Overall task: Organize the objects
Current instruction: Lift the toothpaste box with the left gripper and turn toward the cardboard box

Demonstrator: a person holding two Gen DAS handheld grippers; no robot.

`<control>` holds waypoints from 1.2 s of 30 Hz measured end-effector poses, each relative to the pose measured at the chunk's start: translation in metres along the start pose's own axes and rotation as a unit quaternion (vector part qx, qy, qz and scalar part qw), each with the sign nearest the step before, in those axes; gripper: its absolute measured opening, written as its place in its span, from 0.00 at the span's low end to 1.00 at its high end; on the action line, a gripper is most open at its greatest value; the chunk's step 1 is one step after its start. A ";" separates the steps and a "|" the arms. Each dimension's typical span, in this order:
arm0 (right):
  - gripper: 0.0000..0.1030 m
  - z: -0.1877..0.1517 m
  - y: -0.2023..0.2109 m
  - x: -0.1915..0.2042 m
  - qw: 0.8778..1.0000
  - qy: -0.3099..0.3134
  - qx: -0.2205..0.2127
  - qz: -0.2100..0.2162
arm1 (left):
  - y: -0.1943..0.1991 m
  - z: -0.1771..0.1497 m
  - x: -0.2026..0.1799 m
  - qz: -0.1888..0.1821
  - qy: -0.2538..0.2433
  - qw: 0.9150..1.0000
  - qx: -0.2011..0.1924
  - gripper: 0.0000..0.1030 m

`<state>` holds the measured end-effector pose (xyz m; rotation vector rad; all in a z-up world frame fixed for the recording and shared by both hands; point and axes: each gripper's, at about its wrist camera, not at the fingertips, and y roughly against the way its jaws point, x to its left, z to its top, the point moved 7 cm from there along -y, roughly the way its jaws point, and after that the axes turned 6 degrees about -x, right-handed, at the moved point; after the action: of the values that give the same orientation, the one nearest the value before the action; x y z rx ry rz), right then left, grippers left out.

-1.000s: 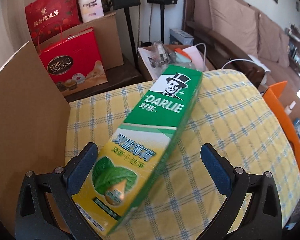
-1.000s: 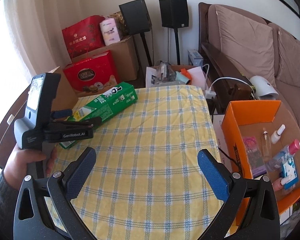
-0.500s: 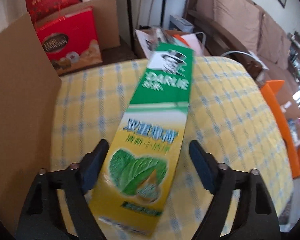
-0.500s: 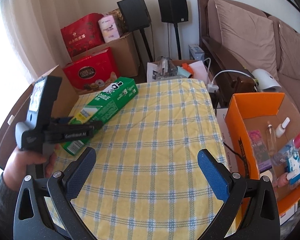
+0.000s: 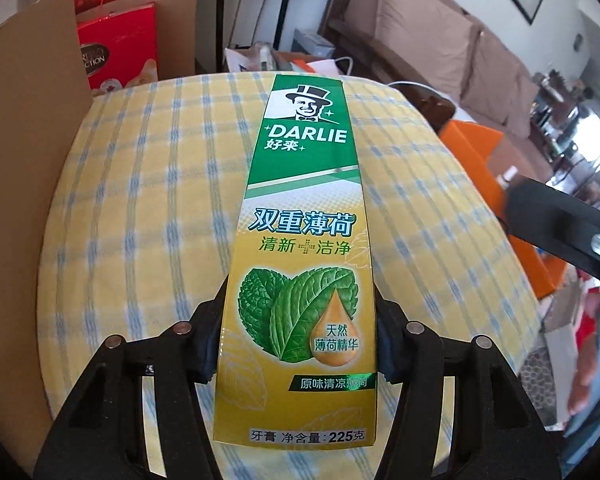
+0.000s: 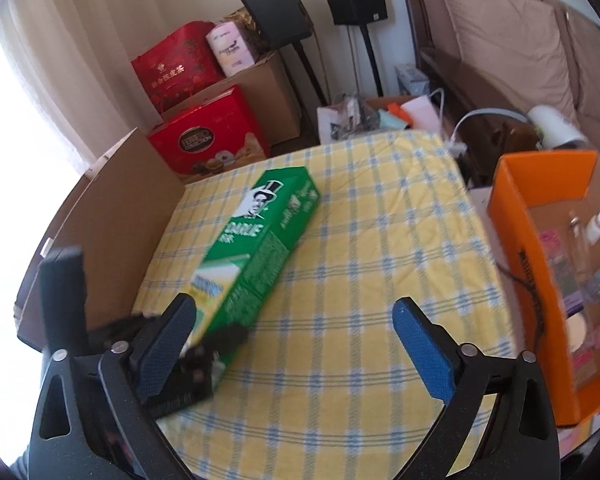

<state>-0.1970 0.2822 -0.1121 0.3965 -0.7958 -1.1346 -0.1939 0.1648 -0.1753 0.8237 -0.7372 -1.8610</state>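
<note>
The left wrist view sits low and very close, looking forward along the toothpaste box (image 5: pixel 304 240), which fills the middle of the frame between the left gripper (image 5: pixel 300 344) fingers, toward the far table (image 5: pixel 148 208) edge and the sofa (image 5: pixel 440 40). The right wrist view looks from higher and farther back, over the right gripper (image 6: pixel 296 344), down across the whole table (image 6: pixel 380 264). Both views share the box (image 6: pixel 260 248), the checked cloth, the red bags (image 6: pixel 208 140), the speaker stands and the orange box (image 6: pixel 540 184). The left gripper (image 6: pixel 188 364) shows at lower left of the right view.
</note>
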 end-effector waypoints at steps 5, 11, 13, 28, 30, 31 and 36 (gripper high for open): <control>0.88 -0.014 -0.015 0.009 0.999 -0.025 0.023 0.030 | 0.011 -0.012 -0.006 -0.031 0.025 0.999 0.004 0.53; 0.82 -0.030 -0.031 0.015 0.997 -0.047 0.050 0.047 | 0.018 -0.022 -0.008 -0.049 0.044 0.998 -0.001 0.53; 0.82 -0.035 -0.035 0.016 0.995 -0.054 0.060 0.053 | 0.020 -0.025 -0.009 -0.060 0.054 0.997 -0.001 0.53; 0.60 -0.038 -0.028 0.044 0.993 -0.055 0.071 0.075 | 0.050 -0.026 -0.011 -0.080 0.061 0.994 -0.031 0.52; 0.60 -0.032 -0.021 0.052 0.994 -0.047 0.063 0.076 | 0.057 -0.020 -0.011 -0.082 0.059 0.994 -0.038 0.52; 0.60 -0.029 -0.019 0.055 0.994 -0.044 0.060 0.077 | 0.060 -0.016 -0.010 -0.082 0.059 0.994 -0.041 0.52; 0.60 -0.013 -0.010 0.077 0.995 -0.024 0.045 0.083 | 0.081 -0.002 -0.006 -0.081 0.059 0.993 -0.064 0.52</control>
<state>-0.1787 0.2065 -0.0996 0.3724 -0.9076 -0.9591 -0.1492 0.1395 -0.1121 0.9242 -0.4824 -1.9612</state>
